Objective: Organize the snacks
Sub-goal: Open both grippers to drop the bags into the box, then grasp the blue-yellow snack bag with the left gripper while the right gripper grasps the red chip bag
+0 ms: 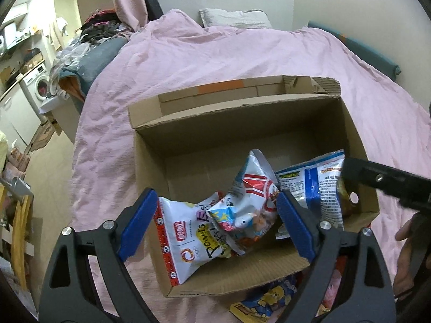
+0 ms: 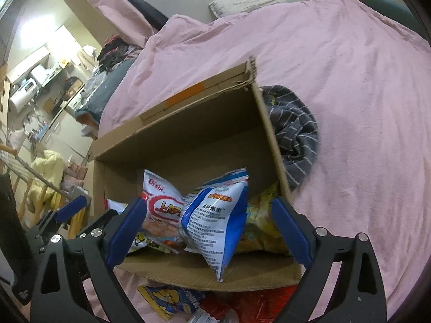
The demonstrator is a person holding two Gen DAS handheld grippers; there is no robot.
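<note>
Spread wide and holding nothing, left gripper (image 1: 216, 223) and right gripper (image 2: 207, 228) above the near edge of the open brown cardboard box (image 1: 242, 123) on the pink bedspread (image 1: 188, 53), crinkly white-and-blue snack bags (image 2: 215, 215) piled inside its near end.

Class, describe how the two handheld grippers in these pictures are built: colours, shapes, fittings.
Both match. The left gripper and right gripper each have black plastic arms with triangular cut-outs, round silver pivot bolts, and two long, flat blue finger pads. No cables or printed markings show. A bare hand shows at the left view's edge.
</note>
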